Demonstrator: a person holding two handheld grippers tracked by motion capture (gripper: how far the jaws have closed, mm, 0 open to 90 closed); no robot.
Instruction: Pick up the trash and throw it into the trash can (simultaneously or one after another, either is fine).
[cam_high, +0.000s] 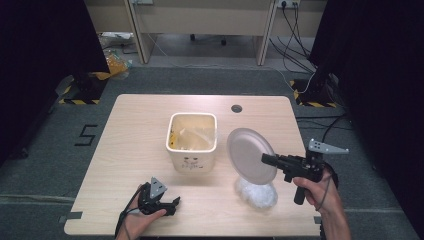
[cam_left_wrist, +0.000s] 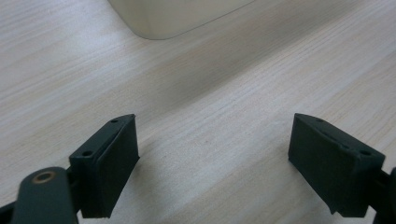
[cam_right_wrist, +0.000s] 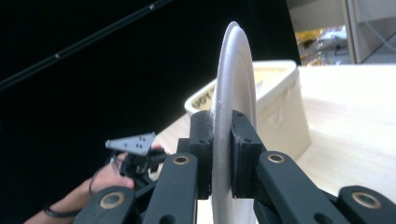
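Note:
My right gripper (cam_high: 266, 159) is shut on the rim of a white round plate (cam_high: 248, 152), which it holds on edge above the table, right of the cream bin (cam_high: 192, 155). In the right gripper view the plate (cam_right_wrist: 232, 84) stands upright, pinched between the pads (cam_right_wrist: 245, 154), with the bin (cam_right_wrist: 280, 112) behind it. A crumpled clear plastic bag (cam_high: 257, 192) lies on the table under the plate. Near the front edge, in front of the bin, my left gripper (cam_high: 176, 205) rests low on the table. Its jaws (cam_left_wrist: 215, 163) are open with only bare wood between them.
The square bin holds crumpled paper and yellow scraps. The wooden table (cam_high: 140, 130) has a round cable hole (cam_high: 236, 108) at the back. Dark curtains hang on both sides, and cables and stand feet lie on the floor behind.

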